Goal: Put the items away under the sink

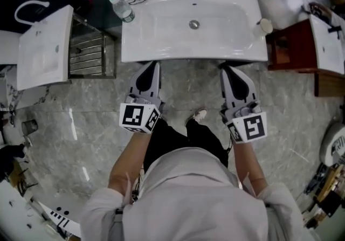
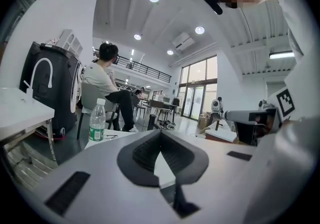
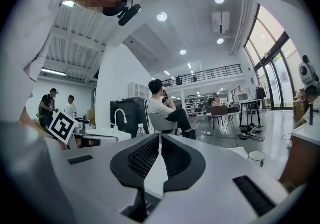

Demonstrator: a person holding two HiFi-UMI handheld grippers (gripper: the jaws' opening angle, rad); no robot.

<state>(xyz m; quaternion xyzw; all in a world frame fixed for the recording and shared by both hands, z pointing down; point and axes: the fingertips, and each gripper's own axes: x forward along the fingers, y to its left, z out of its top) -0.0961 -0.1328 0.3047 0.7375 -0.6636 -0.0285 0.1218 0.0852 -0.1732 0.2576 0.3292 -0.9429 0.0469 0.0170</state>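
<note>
grippers nearest: the left gripper (image 1: 153, 66) and right gripper (image 1: 224, 67) both have their jaws pressed together on nothing, tips at the front rim of the sink (image 1: 161, 46). farther back, a water bottle (image 1: 122, 8) stands on the sink's left rear corner with glasses (image 1: 139, 0) just beside it, and a small cup (image 1: 265, 26) sits on the right edge. reaching in with shut jaws could tip the bottle off the rim.
</note>
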